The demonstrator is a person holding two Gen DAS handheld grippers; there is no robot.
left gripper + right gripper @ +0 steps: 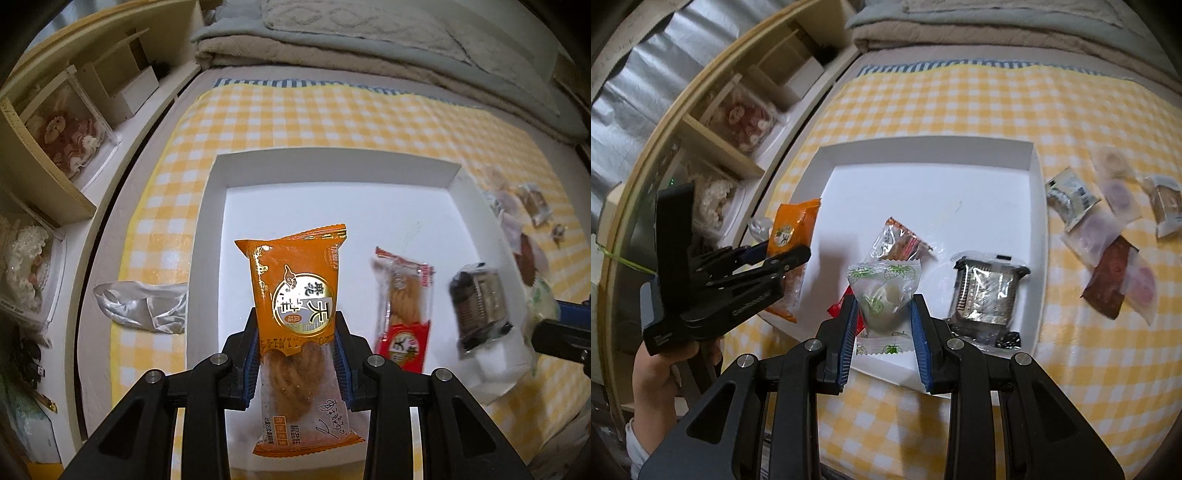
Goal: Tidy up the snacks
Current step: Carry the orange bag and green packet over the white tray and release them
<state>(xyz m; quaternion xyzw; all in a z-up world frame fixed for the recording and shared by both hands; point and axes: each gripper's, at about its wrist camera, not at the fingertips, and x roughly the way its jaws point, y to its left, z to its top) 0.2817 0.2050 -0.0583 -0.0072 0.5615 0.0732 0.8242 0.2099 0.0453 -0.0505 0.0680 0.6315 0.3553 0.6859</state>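
L gripper is clamped on the orange snack pack, pads on both sides at mid-length. The pack is upright-ish, its orange end away from the cam and its clear end w/ the twisted pastry toward the cam. It hangs over the white tray, near the tray's left wall. In the right wrist view the same L gripper shows from the side, held by a hand, w/ the orange pack over the tray's left edge.

R gripper is closed on the white candy pack w/ green strawberry print, which bulges above the fingers. It's over the tray's near edge.

Inside the tray:
- red twist-snack pack lies flat on the floor, right of centre
- dark foil-wrapped pack lies by the right wall, near the near-right corner; blurred in the left wrist view, sharper in the right wrist view

The tray sits on the yellow-white checked cloth covering the bed.

Outside the tray, on the cloth past its right wall, is a loose cluster of snacks: a grey-white pack, pale translucent packs, a dark red-brown pack and a small tan one. Partly overlapping, some blurred.

On the cloth's left edge lies a crumpled clear plastic bag. Wooden shelf unit stands left of the bed.
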